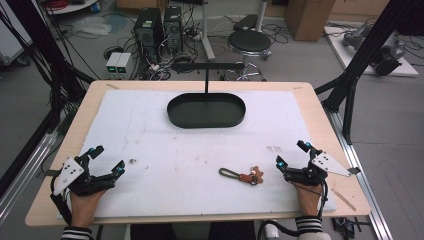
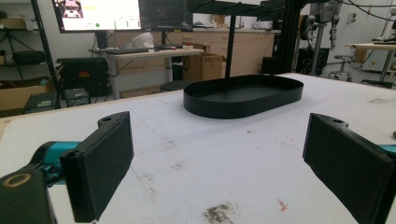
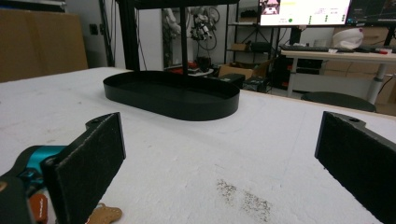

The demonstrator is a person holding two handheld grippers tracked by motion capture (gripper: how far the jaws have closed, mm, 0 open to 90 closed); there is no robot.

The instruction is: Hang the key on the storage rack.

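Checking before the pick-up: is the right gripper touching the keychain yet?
Apart. The high view shows bare white mat between the right gripper and the keychain.

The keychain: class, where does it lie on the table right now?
In the high view the keychain lies on the white mat near the table's front edge, just left of the right tongs and well in front of the black oval tray.

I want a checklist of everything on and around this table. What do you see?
Surface: white mat on a wooden table, with dirty specks.
Job's things: keychain lies flat near the right gripper; black oval tray with its T-shaped stand at the far side, nothing in it.
Clutter: nothing seen.
Grippers: left gripper and right gripper both open, holding nothing.
Cables: one trails from the right gripper.
Surroundings: stool, computer towers, cardboard boxes.
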